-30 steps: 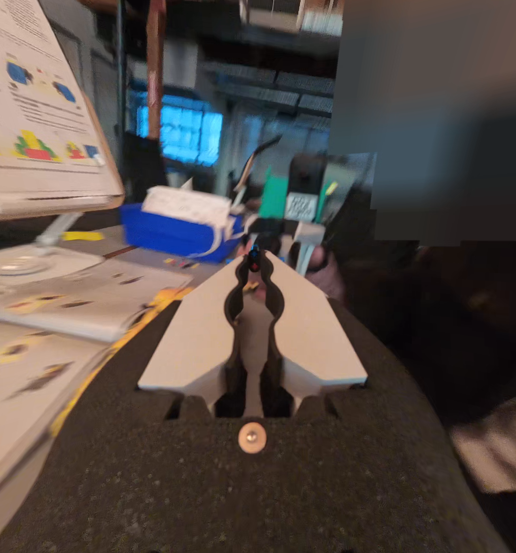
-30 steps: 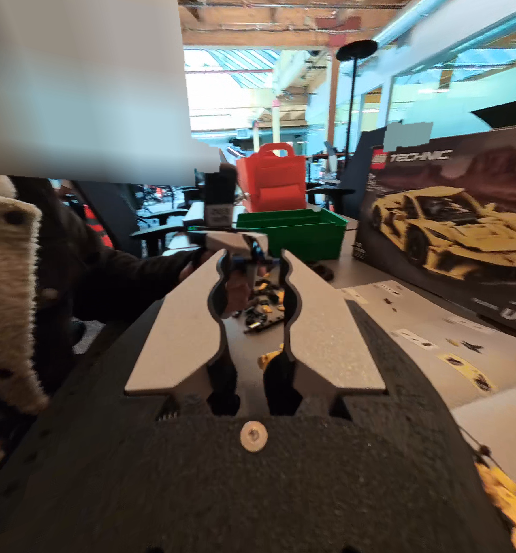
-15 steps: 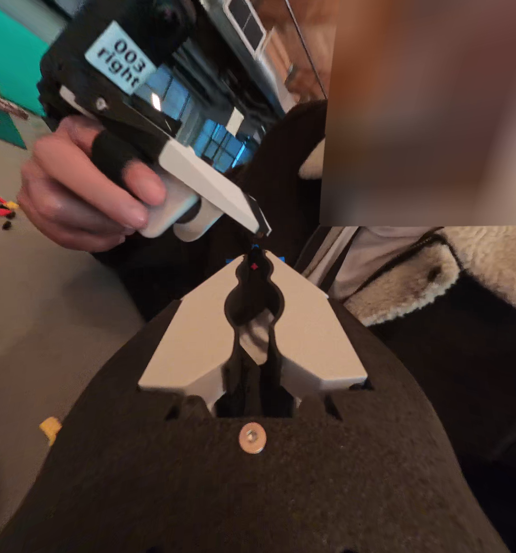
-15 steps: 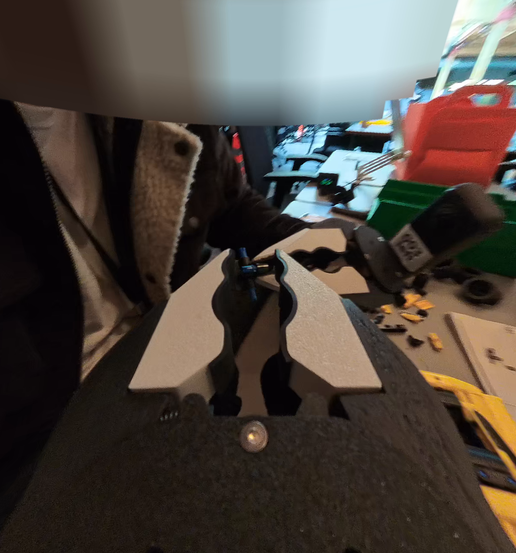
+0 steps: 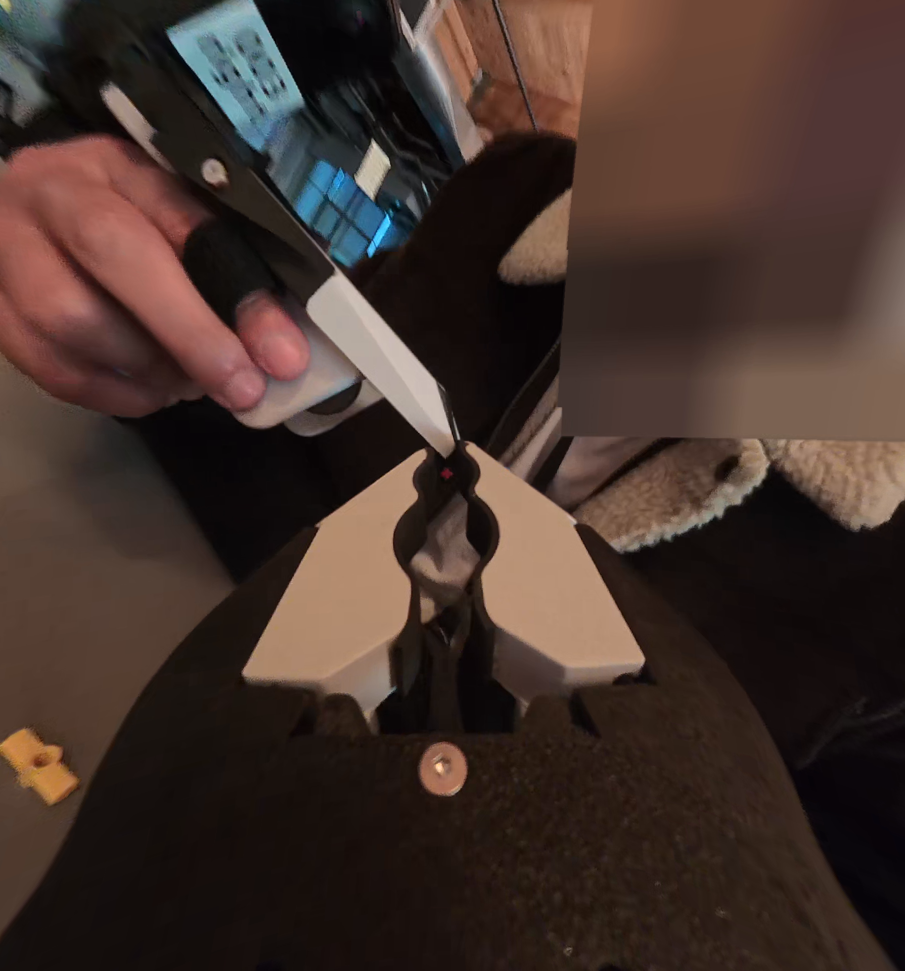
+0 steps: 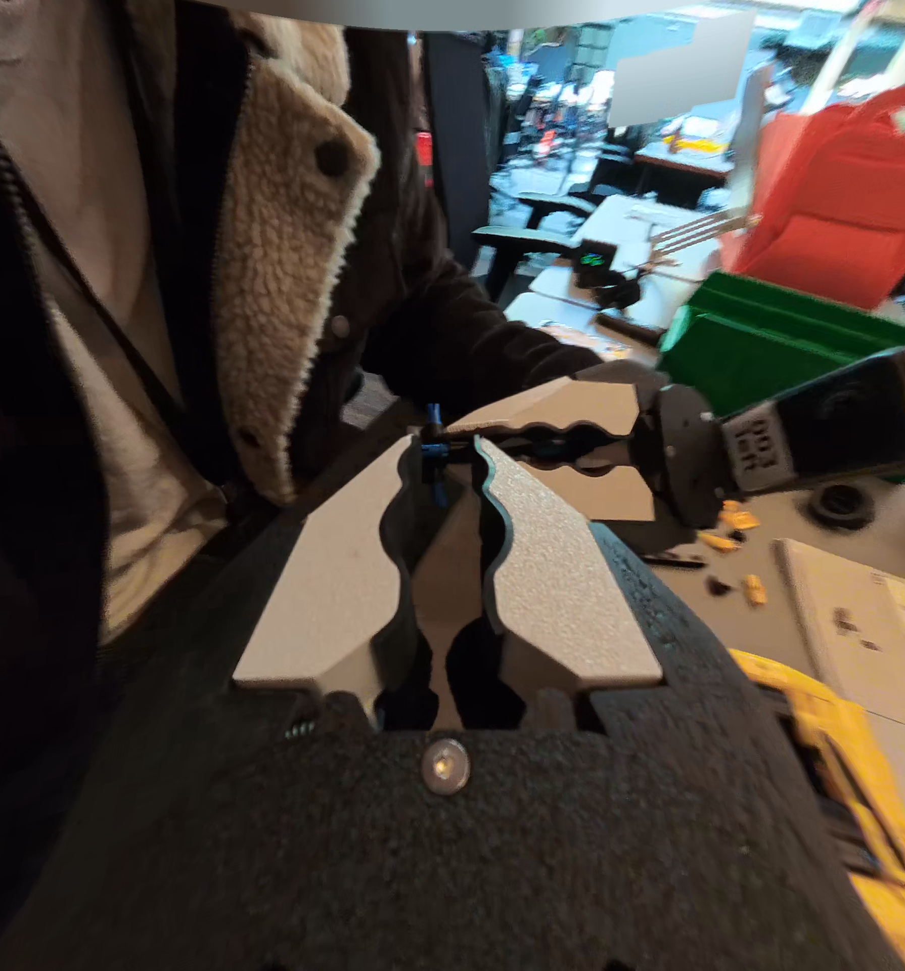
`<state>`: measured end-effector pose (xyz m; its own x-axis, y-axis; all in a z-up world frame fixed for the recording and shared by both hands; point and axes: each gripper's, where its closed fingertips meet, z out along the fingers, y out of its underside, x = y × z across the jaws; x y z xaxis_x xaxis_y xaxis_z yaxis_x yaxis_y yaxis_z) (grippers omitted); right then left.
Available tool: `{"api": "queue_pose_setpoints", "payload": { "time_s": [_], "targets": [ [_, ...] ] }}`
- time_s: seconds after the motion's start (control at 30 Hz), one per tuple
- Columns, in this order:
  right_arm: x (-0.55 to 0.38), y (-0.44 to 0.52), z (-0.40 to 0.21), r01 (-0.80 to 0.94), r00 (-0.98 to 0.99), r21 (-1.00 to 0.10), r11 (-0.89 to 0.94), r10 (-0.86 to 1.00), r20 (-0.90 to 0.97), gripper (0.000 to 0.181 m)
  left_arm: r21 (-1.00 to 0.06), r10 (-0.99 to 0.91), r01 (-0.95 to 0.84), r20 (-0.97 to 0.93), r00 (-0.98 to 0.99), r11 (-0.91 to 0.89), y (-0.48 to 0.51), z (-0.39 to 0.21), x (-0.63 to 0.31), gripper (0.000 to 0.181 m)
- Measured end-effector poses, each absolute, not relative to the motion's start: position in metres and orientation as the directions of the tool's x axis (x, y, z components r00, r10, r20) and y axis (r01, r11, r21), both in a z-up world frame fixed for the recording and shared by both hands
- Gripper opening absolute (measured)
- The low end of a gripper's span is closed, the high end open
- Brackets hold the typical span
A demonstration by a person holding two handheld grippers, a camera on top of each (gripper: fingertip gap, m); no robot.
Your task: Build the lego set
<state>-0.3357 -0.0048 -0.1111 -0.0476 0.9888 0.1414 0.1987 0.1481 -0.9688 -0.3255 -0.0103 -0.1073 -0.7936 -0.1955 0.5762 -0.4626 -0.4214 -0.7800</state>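
In the left wrist view my left gripper (image 5: 446, 458) is shut on a small black Lego piece with a red cross end (image 5: 446, 474). The right gripper (image 5: 440, 444), held by a hand (image 5: 114, 310), comes down from the upper left and its tip touches my left fingertips. In the right wrist view my right gripper (image 6: 445, 449) is shut on a small blue-and-black Lego piece (image 6: 433, 453). The left gripper (image 6: 442, 430) reaches in from the right and its tips meet that piece. Both are held in the air in front of a person's jacket.
A loose yellow Lego piece (image 5: 38, 756) lies on the grey table at lower left. In the right wrist view there are a green bin (image 6: 765, 347), a red bag (image 6: 849, 210), scattered yellow pieces (image 6: 739, 525), an instruction booklet (image 6: 870, 630) and a yellow car model (image 6: 834, 746).
Both grippers have swung away from the table toward the person's body. They have closed in on each other, and their tips now touch where a small gap showed half a second ago.
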Motion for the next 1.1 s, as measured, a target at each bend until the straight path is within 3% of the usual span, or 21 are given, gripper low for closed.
{"api": "queue_pose_setpoints", "payload": {
  "time_s": [0.2, 0.43, 1.1],
  "targets": [
    [-0.321, 0.037, -0.101, 0.257, 0.203, -0.913, 0.316, 0.906, 0.371, 0.017, -0.702, -0.269, -0.336, 0.600, -0.753, -0.628, 0.038, -0.091, -0.310, 0.010],
    [-0.319, 0.048, -0.092, 0.295, 0.316, -0.835, 0.464, 0.778, 0.544, 0.016, -0.698, -0.302, -0.298, 0.598, -0.743, -0.651, 0.050, -0.091, -0.309, 0.010],
    [-0.321, 0.040, -0.095, 0.212, 0.262, -0.919, 0.331, 0.887, 0.380, 0.016, -0.760, -0.330, -0.296, 0.550, -0.767, -0.579, 0.038, -0.093, -0.314, 0.006]
  ]
}}
